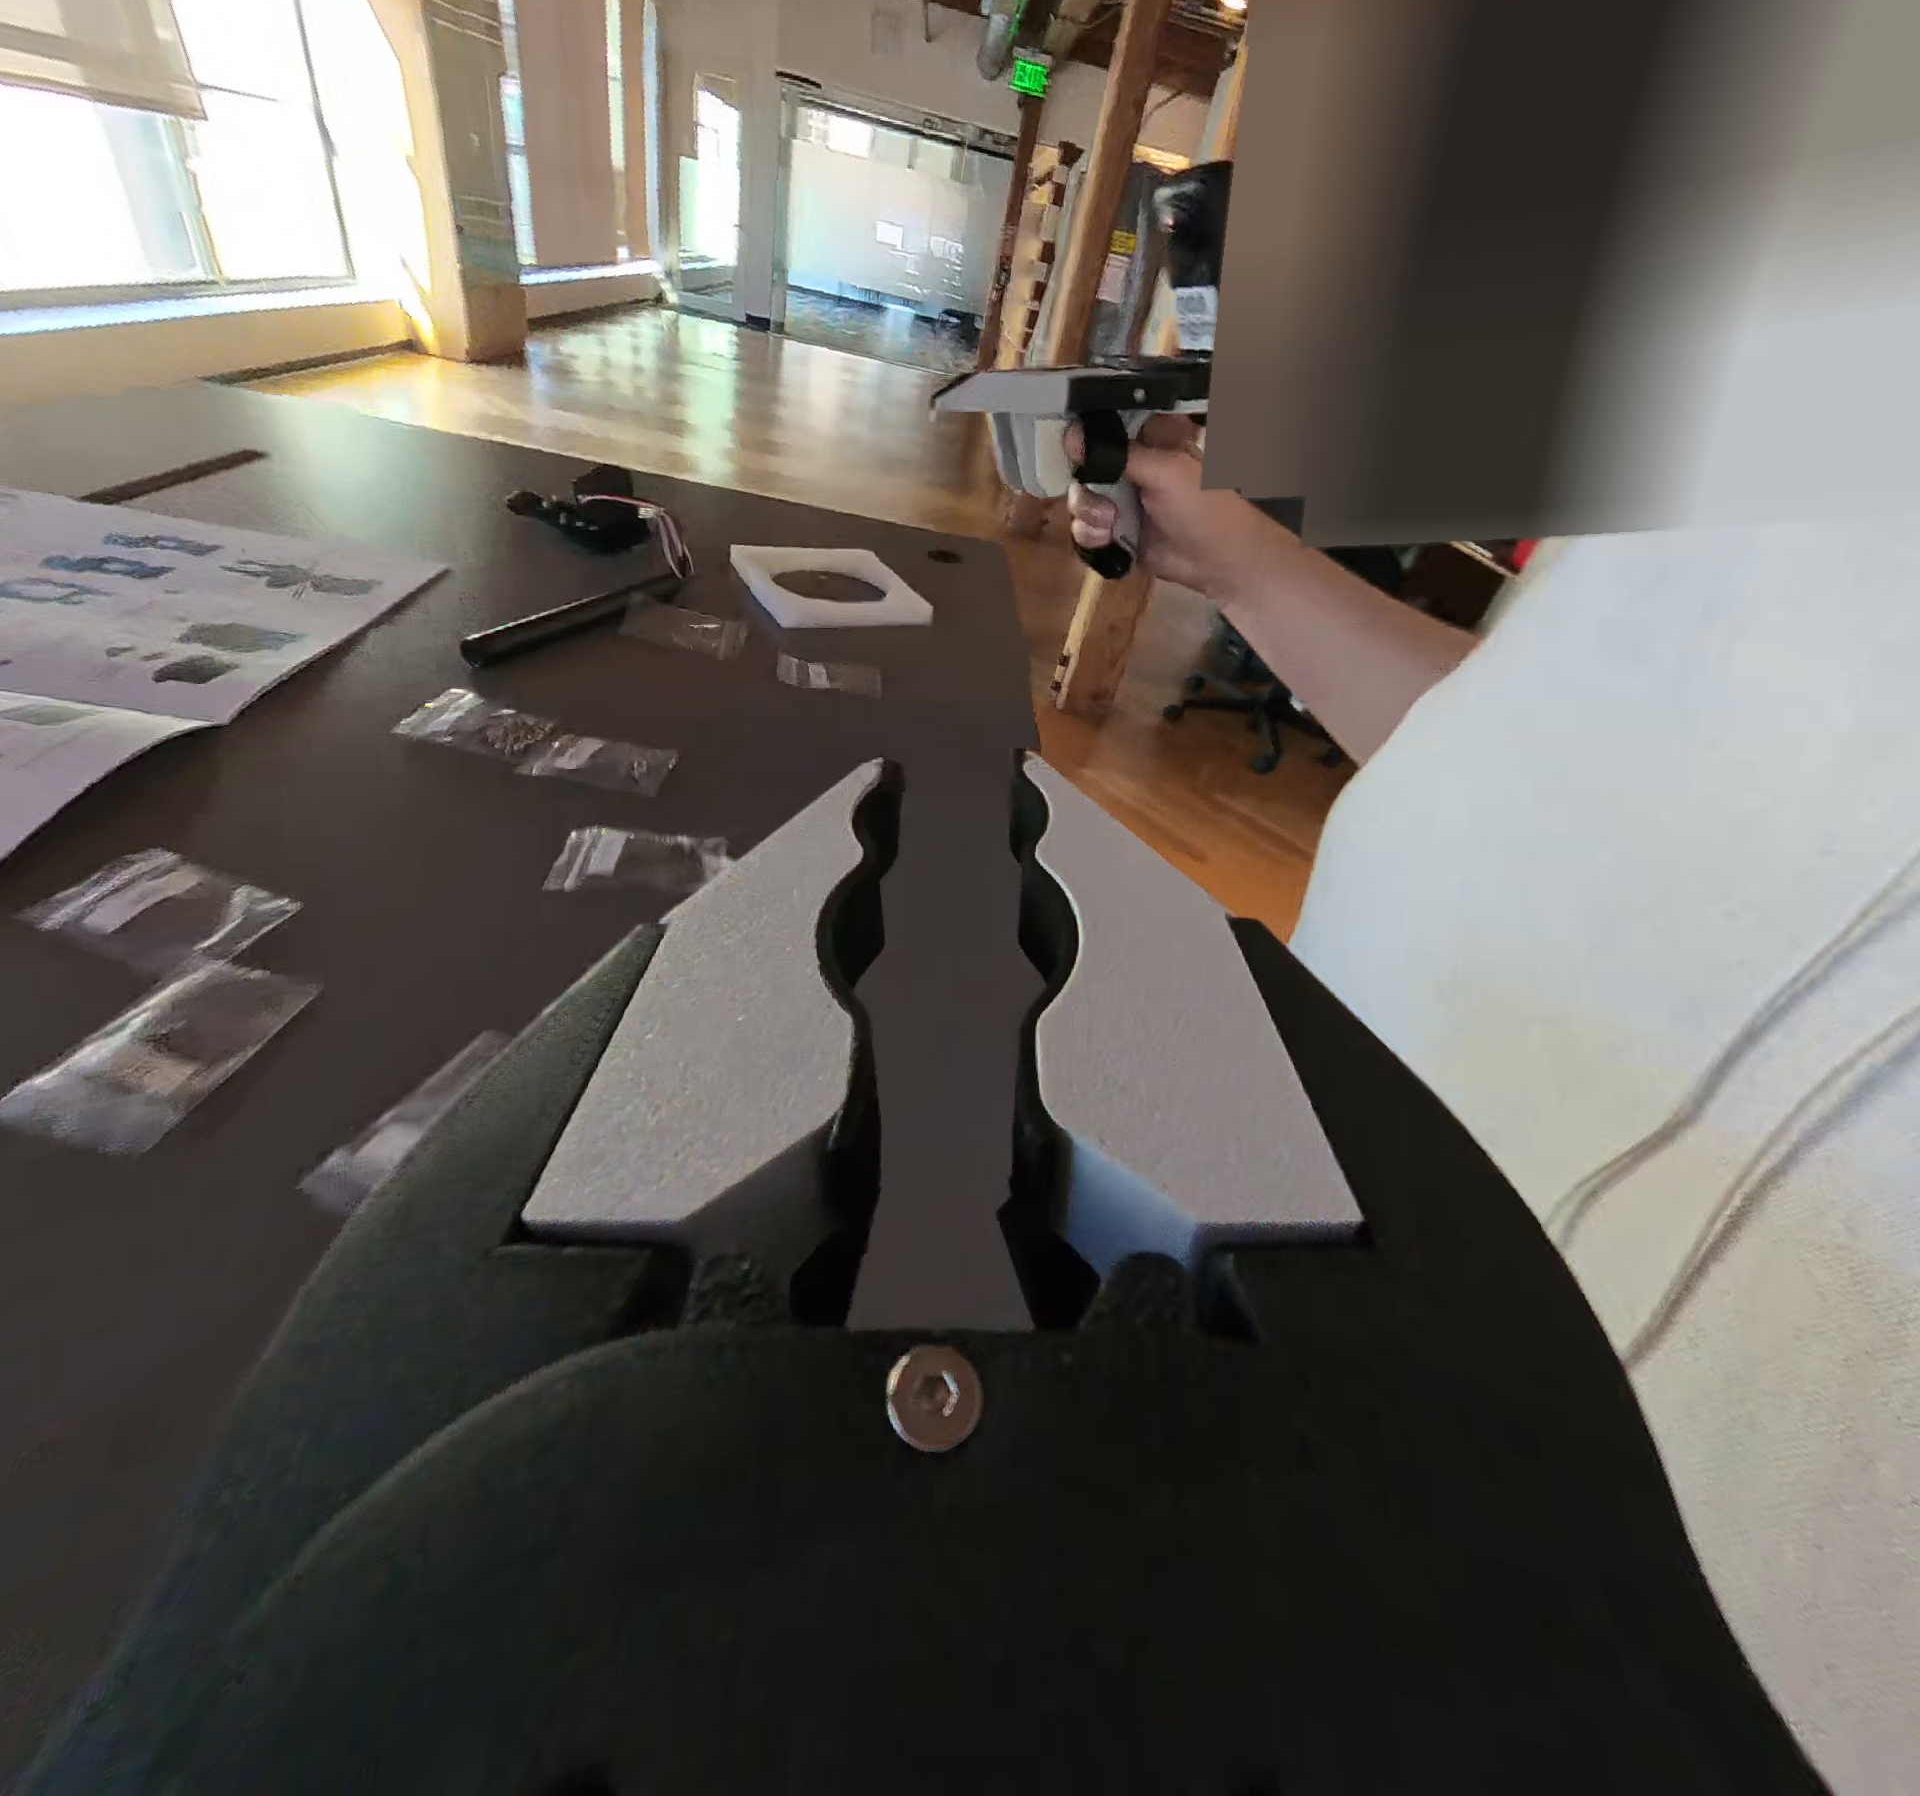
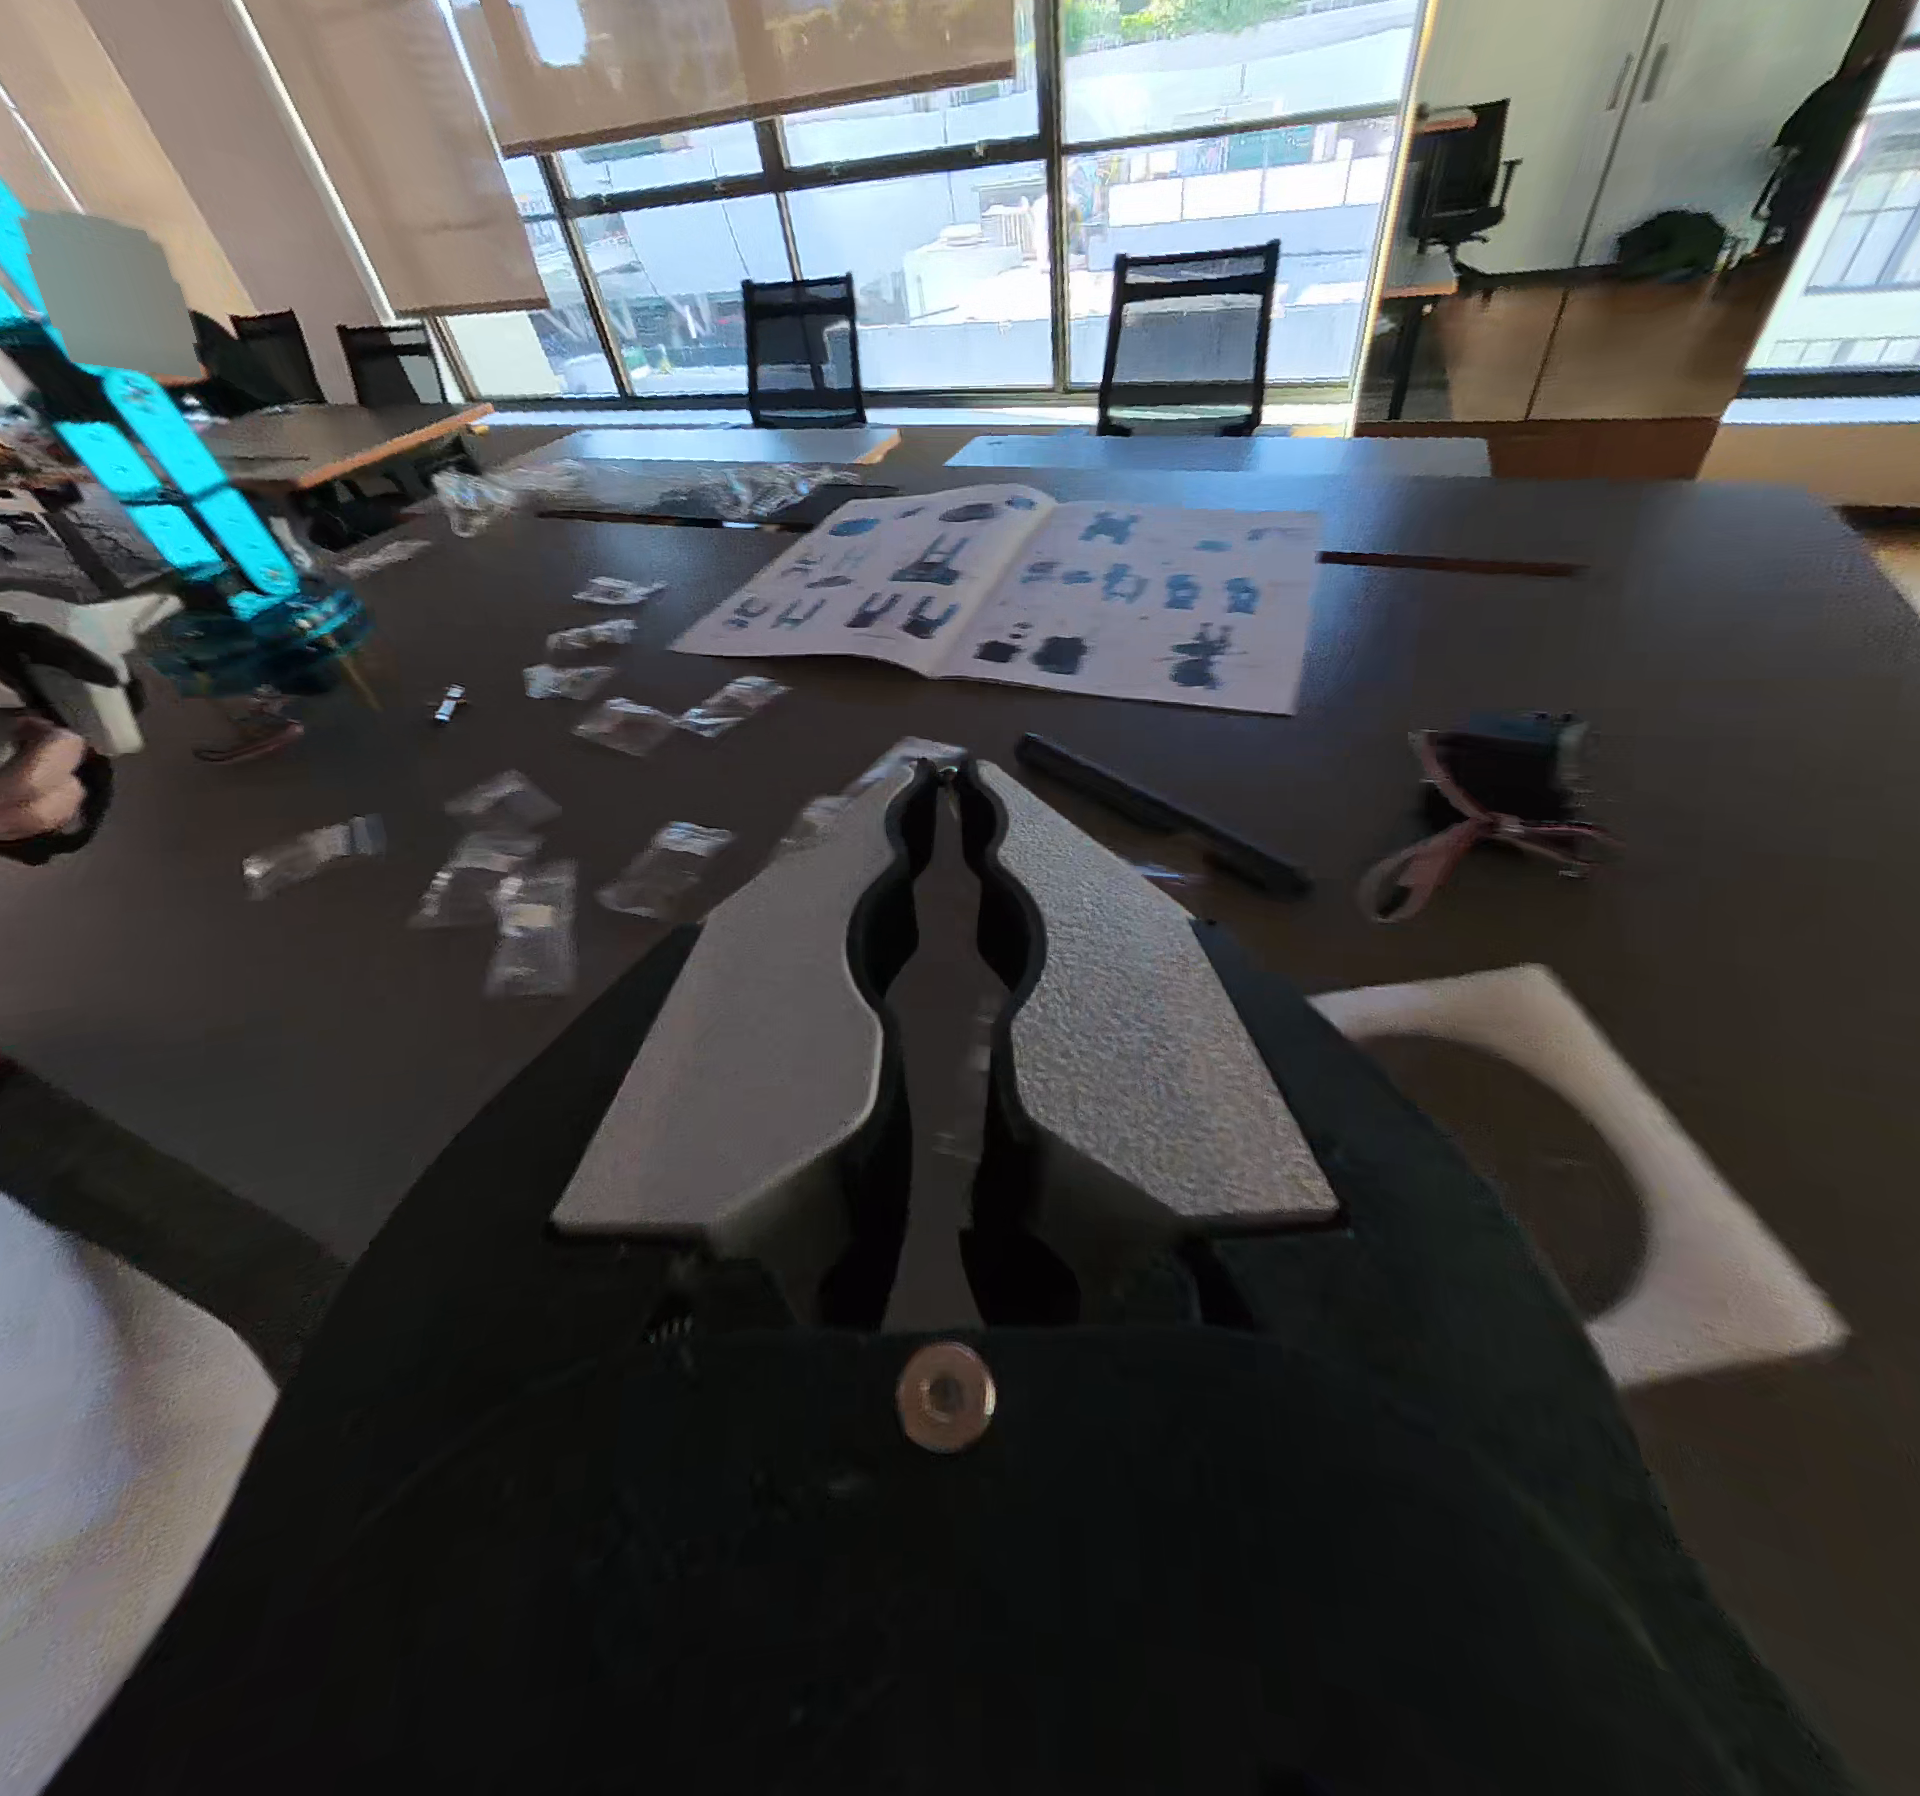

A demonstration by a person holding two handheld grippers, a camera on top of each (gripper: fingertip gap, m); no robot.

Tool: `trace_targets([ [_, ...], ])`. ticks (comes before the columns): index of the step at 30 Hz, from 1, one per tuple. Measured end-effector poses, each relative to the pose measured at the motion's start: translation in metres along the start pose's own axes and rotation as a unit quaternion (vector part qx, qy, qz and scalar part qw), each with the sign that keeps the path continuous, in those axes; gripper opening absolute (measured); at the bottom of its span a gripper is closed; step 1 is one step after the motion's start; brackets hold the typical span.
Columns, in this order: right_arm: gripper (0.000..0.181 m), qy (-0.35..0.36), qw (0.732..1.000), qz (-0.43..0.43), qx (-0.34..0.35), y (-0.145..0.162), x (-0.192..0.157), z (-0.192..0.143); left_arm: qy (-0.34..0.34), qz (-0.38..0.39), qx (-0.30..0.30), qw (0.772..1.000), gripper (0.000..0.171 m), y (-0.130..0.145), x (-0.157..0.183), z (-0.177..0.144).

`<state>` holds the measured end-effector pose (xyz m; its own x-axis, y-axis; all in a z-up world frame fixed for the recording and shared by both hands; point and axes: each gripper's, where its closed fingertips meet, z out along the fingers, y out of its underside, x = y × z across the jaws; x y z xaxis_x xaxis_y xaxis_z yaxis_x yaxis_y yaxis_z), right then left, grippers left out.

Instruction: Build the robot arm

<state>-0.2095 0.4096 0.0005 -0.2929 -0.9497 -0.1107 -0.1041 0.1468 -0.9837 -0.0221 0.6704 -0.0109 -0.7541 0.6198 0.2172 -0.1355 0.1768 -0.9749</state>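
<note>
My left gripper point(image 1: 954, 775) is open and empty, held low over the dark table point(image 1: 364, 873) near its right edge. The nearest things are small clear bags of parts point(image 1: 636, 858) to its left. My right gripper point(image 2: 945, 772) is shut, with a small shiny metal part pinched at its tips, above the table. It also shows in the left wrist view point(image 1: 945, 401), raised in a person's hand point(image 1: 1153, 520). A black rod-like tool point(image 2: 1153, 827) lies just right of the right gripper. A cyan robot-arm assembly point(image 2: 197, 520) stands at the far left.
An open instruction booklet point(image 2: 1018, 593) lies mid-table. A black servo with pink wires point(image 2: 1507, 780) is at the right. A white foam square with a round cut-out point(image 2: 1558, 1175) lies right of the gripper. Several parts bags point(image 2: 623, 723) are scattered left. Chairs point(image 2: 1184, 333) stand by the window. My right fingertips sit around 35 cm from my left ones.
</note>
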Motion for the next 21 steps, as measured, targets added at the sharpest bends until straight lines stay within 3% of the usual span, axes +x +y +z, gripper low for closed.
trace_targets([
  [4, 0.003, -0.072, 0.996, -0.059, -0.009, -0.003, 0.106, -0.015, -0.08, -0.069, 0.037, 0.994, 0.023, 0.001, -0.027, 0.114],
  [6, 0.003, -0.074, 0.994, -0.07, -0.04, -0.001, 0.161, -0.012, -0.101, -0.128, 0.041, 0.986, 0.034, -0.003, -0.047, 0.176],
  [9, 0.003, -0.122, 0.99, -0.058, -0.033, -0.008, 0.201, -0.002, -0.055, -0.188, 0.021, 0.98, 0.037, -0.016, -0.063, 0.27],
  [12, 0.003, -0.178, 0.983, -0.026, -0.029, -0.001, 0.226, 0.018, -0.085, -0.163, -0.049, 0.982, 0.042, -0.012, -0.1, 0.347],
  [15, 0.003, -0.213, 0.977, -0.008, -0.026, 0.012, 0.241, 0.04, -0.163, -0.176, -0.062, 0.969, 0.052, -0.017, -0.158, 0.398],
  [17, 0.003, -0.224, 0.974, -0.01, -0.033, 0.022, 0.246, 0.052, -0.236, -0.205, -0.055, 0.948, 0.061, -0.016, -0.195, 0.419],
  [21, 0.003, -0.255, 0.965, -0.038, -0.046, 0.035, 0.245, 0.067, -0.326, -0.254, -0.091, 0.906, 0.079, 0.009, -0.233, 0.448],
])
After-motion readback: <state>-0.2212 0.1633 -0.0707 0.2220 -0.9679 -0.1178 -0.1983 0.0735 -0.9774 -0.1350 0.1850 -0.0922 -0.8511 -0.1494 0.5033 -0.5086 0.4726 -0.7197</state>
